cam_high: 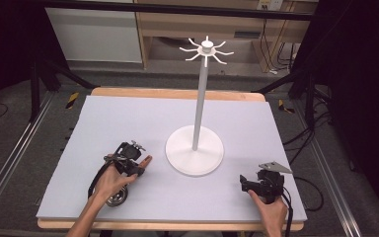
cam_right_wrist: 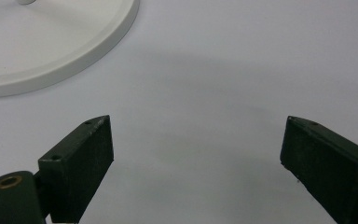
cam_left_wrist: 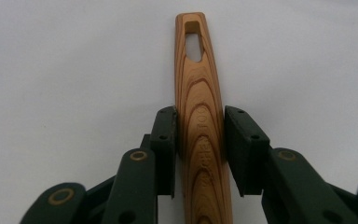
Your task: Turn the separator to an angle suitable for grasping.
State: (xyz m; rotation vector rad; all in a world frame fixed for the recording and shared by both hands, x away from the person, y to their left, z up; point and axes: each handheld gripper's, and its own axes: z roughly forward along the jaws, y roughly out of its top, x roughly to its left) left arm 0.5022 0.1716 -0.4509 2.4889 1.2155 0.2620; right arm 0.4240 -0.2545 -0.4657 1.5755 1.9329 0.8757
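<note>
On my left, the left gripper [cam_left_wrist: 200, 154] is clamped on one wooden handle [cam_left_wrist: 199, 116], lying flat on the mat [cam_high: 128, 118] near its front left; a metal end [cam_high: 117, 196] shows by my wrist. One white stand [cam_high: 195, 148] sits mid-mat, eight hooks on top. My right gripper [cam_right_wrist: 196, 149] rests wide and empty. One wooden table [cam_high: 177, 93]; cabinets [cam_high: 177, 29] behind.
</note>
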